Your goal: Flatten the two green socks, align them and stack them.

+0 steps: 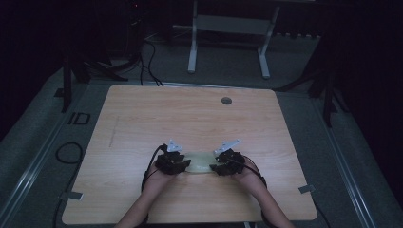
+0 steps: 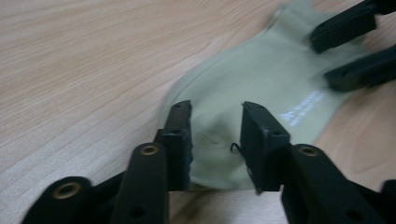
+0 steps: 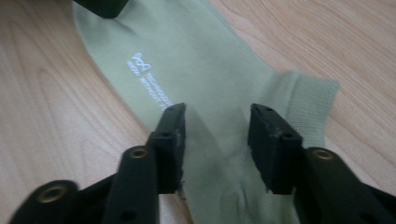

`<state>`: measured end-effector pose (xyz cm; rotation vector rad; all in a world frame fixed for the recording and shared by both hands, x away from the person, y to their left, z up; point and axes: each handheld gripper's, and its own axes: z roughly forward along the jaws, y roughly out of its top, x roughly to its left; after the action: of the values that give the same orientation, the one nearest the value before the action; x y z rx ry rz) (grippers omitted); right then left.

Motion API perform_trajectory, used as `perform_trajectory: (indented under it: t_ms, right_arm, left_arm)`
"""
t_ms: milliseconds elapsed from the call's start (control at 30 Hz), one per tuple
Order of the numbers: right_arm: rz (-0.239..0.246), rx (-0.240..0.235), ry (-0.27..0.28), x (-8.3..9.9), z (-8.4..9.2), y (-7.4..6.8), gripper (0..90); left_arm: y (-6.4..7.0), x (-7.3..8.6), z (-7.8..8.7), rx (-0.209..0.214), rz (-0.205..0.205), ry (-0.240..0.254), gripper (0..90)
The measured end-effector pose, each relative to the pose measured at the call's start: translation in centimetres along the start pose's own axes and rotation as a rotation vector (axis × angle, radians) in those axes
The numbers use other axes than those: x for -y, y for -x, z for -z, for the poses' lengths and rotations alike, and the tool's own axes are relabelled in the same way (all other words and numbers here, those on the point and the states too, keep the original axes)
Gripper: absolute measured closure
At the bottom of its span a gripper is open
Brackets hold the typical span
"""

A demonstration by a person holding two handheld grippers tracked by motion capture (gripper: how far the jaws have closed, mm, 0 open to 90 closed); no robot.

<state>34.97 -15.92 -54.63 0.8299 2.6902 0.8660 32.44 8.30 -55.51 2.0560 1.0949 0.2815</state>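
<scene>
A pale green sock [image 1: 199, 163] lies flat on the wooden table [image 1: 190, 118] near its front edge, between my two grippers. My left gripper [image 1: 185, 166] is at the sock's left end. In the left gripper view its jaws [image 2: 215, 109] stand apart over slightly puckered fabric of the sock [image 2: 261, 79]. My right gripper [image 1: 214, 167] is at the right end. In the right gripper view its jaws [image 3: 217, 112] stand apart astride the sock [image 3: 196, 60], beside white printed lettering and near the ribbed cuff. Neither pair of pads presses the cloth.
A round grey grommet [image 1: 226, 100] is set in the table's far side. Beyond the table stands a white metal frame [image 1: 192, 47] on a dark floor. Cables [image 1: 69, 152] run along the floor at the left.
</scene>
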Motion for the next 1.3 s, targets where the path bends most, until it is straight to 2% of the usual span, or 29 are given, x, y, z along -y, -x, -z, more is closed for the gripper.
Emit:
perform_trajectory:
  t_ms: [133, 200, 267, 300, 333, 367, 400, 433, 467, 533, 700, 867, 1100, 1167, 1300]
  right_arm:
    - [0.004, -0.007, 0.038, -0.5, 1.1, -0.3, 49.4]
    - [0.008, -0.005, 0.051, -0.7, 1.5, -0.3, 46.6]
    - [-0.012, -0.018, 0.107, -1.0, 2.7, -0.3, 37.6]
    - [-0.023, -0.026, 0.123, -1.1, 3.1, -0.2, 33.4]
    - [-0.023, -0.026, 0.123, -1.1, 3.1, -0.2, 33.4]
    - [-0.038, -0.037, 0.138, -1.1, 3.4, -0.1, 29.6]
    - [-0.054, -0.055, 0.162, -0.9, 3.9, 0.2, 19.5]
    - [-0.053, -0.057, 0.169, -0.8, 4.1, 0.3, 17.0]
    - [-0.053, -0.057, 0.169, -0.8, 4.1, 0.3, 17.0]
    - [-0.084, -0.071, 0.18, -0.4, 4.3, 0.7, 16.8]
    - [-0.101, -0.059, 0.168, 0.7, 4.1, 1.3, 13.7]
    - [-0.101, -0.03, 0.167, 1.6, 4.4, 1.6, 13.7]
    - [-0.105, 0.012, 0.177, 3.2, 5.3, 2.4, 13.6]
    - [-0.111, 0.023, 0.179, 3.7, 5.5, 2.7, 13.6]
    - [-0.115, 0.033, 0.173, 4.5, 5.8, 3.1, 13.6]
  left_arm:
    - [0.3, -0.4, 1.3, 0.017, -0.006, 0.048, 60.1]
    - [0.3, -0.5, 1.5, 0.027, -0.008, 0.053, 57.1]
    - [0.6, -0.6, 2.1, 0.039, -0.024, 0.066, 55.0]
    - [0.8, -0.6, 2.2, 0.03, -0.032, 0.066, 50.0]
    - [0.8, -0.6, 2.2, 0.03, -0.032, 0.066, 46.0]
    - [0.8, -0.5, 2.3, 0.028, -0.036, 0.069, 46.0]
    - [0.8, -0.5, 2.3, 0.029, -0.038, 0.066, 38.8]
    - [0.9, -0.4, 2.3, 0.017, -0.034, 0.068, 32.1]
    - [0.9, -0.3, 2.3, -0.006, -0.036, 0.067, 32.1]
    - [1.1, 0.0, 2.4, -0.032, -0.047, 0.081, 17.4]
    - [0.9, 0.2, 3.0, -0.034, -0.039, 0.095, 7.8]
    - [0.9, 0.7, 3.3, -0.041, -0.046, 0.091, 4.2]
    - [0.7, 2.0, 3.8, -0.024, -0.064, 0.075, 3.3]
    - [0.7, 2.4, 4.0, -0.043, -0.073, 0.066, 3.3]
    - [0.5, 2.9, 4.3, -0.046, -0.07, 0.056, 2.5]
